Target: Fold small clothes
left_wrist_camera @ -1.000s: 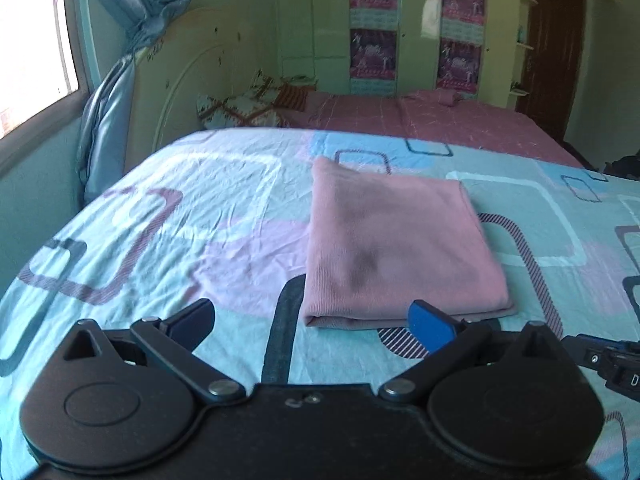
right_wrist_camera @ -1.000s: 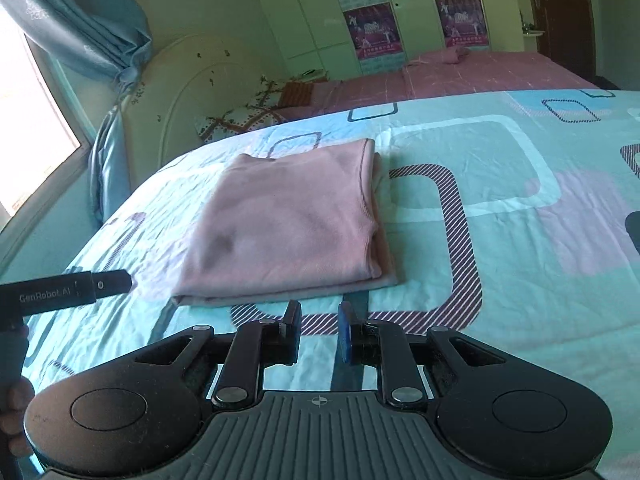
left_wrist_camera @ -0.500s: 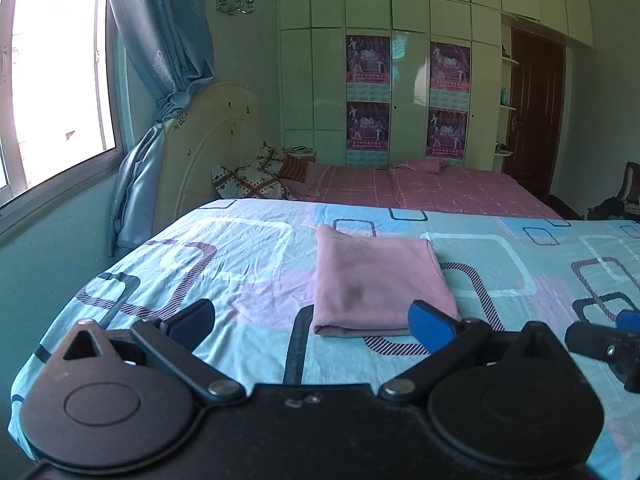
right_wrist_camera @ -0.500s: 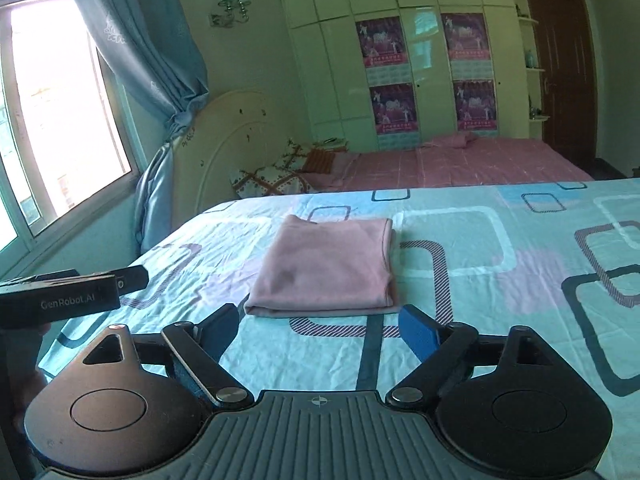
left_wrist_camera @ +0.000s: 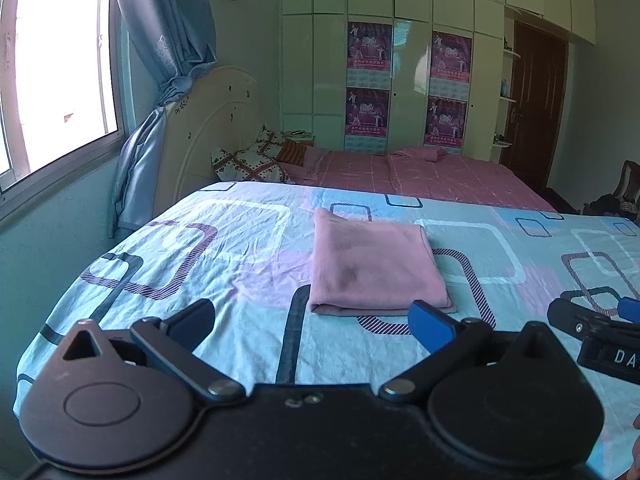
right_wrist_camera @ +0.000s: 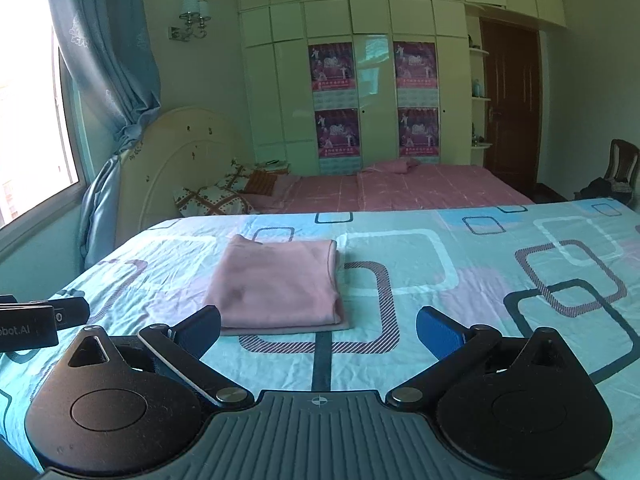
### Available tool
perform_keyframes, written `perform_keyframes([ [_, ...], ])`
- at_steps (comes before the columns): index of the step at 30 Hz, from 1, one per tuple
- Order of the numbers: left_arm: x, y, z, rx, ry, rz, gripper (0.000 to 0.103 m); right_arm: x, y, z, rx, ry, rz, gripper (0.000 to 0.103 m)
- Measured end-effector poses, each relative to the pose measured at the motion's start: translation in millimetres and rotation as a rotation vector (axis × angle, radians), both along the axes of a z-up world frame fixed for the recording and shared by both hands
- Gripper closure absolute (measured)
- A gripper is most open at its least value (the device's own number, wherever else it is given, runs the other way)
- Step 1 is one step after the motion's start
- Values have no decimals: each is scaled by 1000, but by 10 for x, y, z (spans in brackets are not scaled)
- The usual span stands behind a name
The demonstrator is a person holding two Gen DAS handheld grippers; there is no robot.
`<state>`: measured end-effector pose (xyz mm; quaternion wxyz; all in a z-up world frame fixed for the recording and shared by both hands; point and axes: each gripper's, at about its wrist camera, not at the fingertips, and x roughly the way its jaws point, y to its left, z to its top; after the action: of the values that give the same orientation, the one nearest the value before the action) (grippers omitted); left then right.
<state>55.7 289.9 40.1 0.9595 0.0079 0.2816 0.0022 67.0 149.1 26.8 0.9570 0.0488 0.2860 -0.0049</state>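
A pink garment lies folded into a neat rectangle on the patterned bed sheet, also seen as the pink garment in the right wrist view. My left gripper hangs above the sheet on the near side of the garment, open and empty. My right gripper is likewise back from the garment's near edge; its jaws are opening and stand wide, with nothing between them. Each gripper's body shows at the edge of the other's view.
The turquoise sheet with rounded-square prints covers the near bed. Behind it stand a pink bed, pillows, a cream headboard and a wardrobe. A window with blue curtain is at left, a chair at right.
Both grippers have pulled back and up from the folded garment, which now looks smaller and farther. The right gripper's jaws went from nearly shut to wide apart.
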Motion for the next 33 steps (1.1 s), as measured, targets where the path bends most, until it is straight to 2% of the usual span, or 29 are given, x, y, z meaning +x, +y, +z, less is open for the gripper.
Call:
perform_keyframes([
  [33, -70, -96, 42, 6, 0, 12, 1, -38, -112, 48, 33, -3, 23, 0],
])
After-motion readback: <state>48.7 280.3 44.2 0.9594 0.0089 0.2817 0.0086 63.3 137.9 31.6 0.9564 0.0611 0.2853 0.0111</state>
